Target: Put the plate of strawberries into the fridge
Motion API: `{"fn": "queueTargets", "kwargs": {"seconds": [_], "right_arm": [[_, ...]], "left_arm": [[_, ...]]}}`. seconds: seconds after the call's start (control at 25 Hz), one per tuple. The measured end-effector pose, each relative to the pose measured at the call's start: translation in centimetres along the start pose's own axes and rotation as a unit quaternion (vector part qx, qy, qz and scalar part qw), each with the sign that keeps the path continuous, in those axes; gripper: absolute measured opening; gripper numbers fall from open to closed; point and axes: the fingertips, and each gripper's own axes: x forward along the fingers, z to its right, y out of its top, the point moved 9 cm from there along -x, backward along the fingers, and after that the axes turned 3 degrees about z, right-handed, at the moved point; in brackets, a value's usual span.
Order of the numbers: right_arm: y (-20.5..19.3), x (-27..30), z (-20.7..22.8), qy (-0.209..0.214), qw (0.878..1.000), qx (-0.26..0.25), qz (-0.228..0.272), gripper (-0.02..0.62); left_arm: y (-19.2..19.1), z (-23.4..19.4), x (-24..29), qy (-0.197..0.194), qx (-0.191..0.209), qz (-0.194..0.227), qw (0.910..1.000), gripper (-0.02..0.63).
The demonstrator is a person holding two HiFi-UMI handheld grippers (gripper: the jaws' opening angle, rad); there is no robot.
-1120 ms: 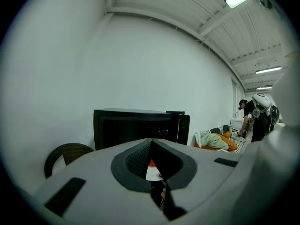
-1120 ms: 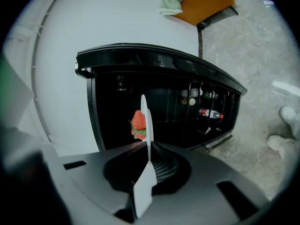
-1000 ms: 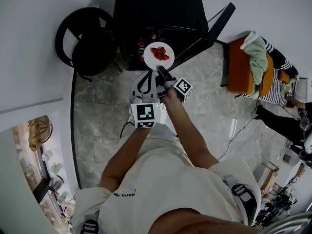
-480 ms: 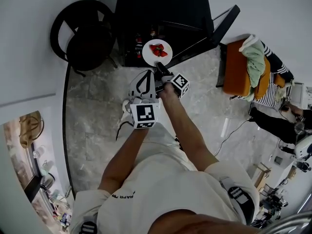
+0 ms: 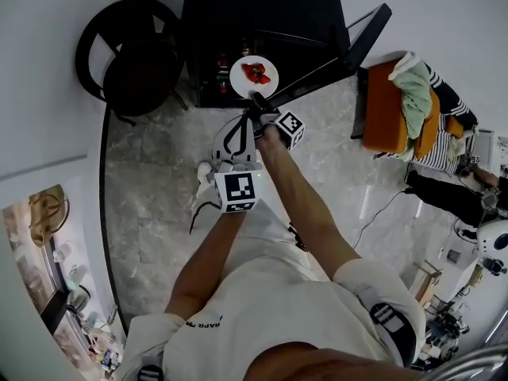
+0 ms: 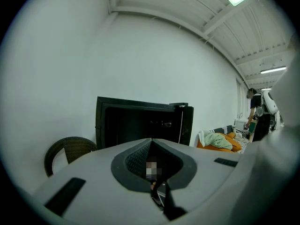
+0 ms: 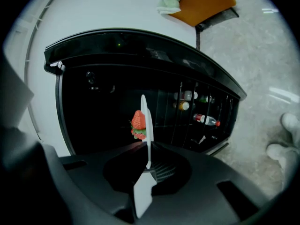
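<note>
Held plate (image 5: 240, 82) by the rim farthest from fridge (image 5: 262, 14), right gripper (image 5: 258, 98) clamped there; judged stiff, light, slick, breakable, with loose strawberries (image 5: 255, 73) apt to roll. Left gripper (image 6: 151, 144) closed, empty.

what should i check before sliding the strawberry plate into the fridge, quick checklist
1. Grip: right tool shut on the plate rim: ok.
2. Load: strawberries sitting on the plate: ok.
3. Access: fridge door open: ok.
4. Free shelf space: interior too dark to see: cannot tell.
5. Left tool shut, empty, back from the plate: ok.
</note>
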Motion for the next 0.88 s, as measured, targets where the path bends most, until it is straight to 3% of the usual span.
{"fn": "queueTargets", "kwargs": {"seconds": [0.48,0.88], "right_arm": [[0.3,1.9,2.5,-0.005,0.999,0.031,0.006,0.023],[0.1,3.6,3.0,0.0,1.0,0.025,-0.007,0.023]], "left_arm": [[-0.9,-0.3,0.3,0.01,0.005,-0.003,0.9999,0.002],[-1.9,0.3,0.4,0.002,0.002,-0.008,1.0,0.002]]}}
